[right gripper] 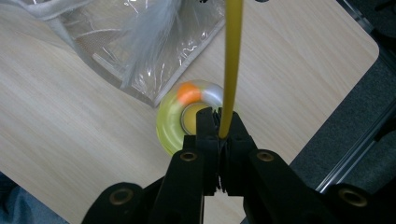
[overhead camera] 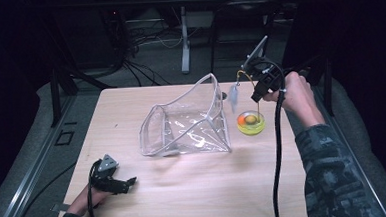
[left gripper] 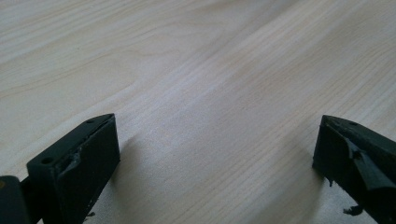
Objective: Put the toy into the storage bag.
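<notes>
A yellow ring toy [overhead camera: 251,122] [right gripper: 169,128] with an orange ball in its track lies on the wooden table [overhead camera: 195,193], right of a clear plastic bag [overhead camera: 187,124] [right gripper: 154,56]. My right gripper [overhead camera: 256,96] [right gripper: 218,119] hangs just above the ring, pointing down, its jaws shut on a thin yellow rod [right gripper: 231,60]. The rod arcs over, and a pale feather [overhead camera: 233,97] [right gripper: 149,32] dangles from it beside the bag's open mouth. My left gripper [overhead camera: 127,183] [left gripper: 217,135] rests at the table's front left, open, with bare wood between its fingers.
The bag stands with its mouth open toward the back right. The table's right edge [right gripper: 359,51] lies close to the ring toy, with a metal rail beyond it. Cables and stand legs [overhead camera: 184,44] sit on the floor behind the table.
</notes>
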Demonstrator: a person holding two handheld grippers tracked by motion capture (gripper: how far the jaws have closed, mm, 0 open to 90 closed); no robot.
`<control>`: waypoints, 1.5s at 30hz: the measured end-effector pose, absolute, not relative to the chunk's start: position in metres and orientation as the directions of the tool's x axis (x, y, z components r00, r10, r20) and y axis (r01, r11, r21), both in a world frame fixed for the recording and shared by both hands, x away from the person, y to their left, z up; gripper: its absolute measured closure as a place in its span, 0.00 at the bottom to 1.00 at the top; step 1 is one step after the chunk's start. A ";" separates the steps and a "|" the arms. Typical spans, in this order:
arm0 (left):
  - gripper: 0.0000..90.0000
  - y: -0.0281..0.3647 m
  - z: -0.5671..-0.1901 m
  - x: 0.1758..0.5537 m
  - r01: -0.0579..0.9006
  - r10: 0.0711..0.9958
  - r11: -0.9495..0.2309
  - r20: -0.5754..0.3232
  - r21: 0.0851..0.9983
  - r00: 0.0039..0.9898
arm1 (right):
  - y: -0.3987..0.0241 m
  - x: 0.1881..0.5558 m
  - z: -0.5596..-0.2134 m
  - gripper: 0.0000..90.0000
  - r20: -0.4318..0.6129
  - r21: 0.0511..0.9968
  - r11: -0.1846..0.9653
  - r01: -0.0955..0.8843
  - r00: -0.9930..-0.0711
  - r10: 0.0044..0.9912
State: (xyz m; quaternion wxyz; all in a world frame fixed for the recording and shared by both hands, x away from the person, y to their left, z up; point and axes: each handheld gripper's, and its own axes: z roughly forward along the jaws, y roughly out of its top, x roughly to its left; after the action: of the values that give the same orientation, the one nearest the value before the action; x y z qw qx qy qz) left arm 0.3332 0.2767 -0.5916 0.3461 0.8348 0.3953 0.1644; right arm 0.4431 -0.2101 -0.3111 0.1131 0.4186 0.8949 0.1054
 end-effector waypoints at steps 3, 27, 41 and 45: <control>0.00 0.277 -0.592 0.333 0.546 0.774 -0.448 0.001 0.708 0.634 | -0.210 0.446 -0.307 0.98 -0.113 0.272 0.626 0.731 -0.622 0.775; 0.00 0.277 -0.592 0.333 0.546 0.774 -0.448 0.001 0.708 0.634 | -0.198 0.449 -0.269 0.98 -0.179 0.295 0.640 0.710 -0.617 0.767; 0.00 0.277 -0.592 0.333 0.546 0.774 -0.448 0.001 0.708 0.634 | -0.184 0.449 -0.248 0.98 -0.203 0.324 0.656 0.682 -0.627 0.752; 0.00 0.277 -0.592 0.333 0.546 0.774 -0.448 0.000 0.708 0.633 | -0.180 0.449 -0.241 0.98 -0.210 0.336 0.656 0.676 -0.625 0.752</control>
State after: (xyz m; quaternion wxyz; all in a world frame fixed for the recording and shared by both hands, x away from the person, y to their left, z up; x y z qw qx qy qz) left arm 0.3332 0.2767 -0.5916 0.3463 0.8348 0.3953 0.1642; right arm 0.4490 -0.1797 -0.2409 0.1677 0.3993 0.8943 0.1127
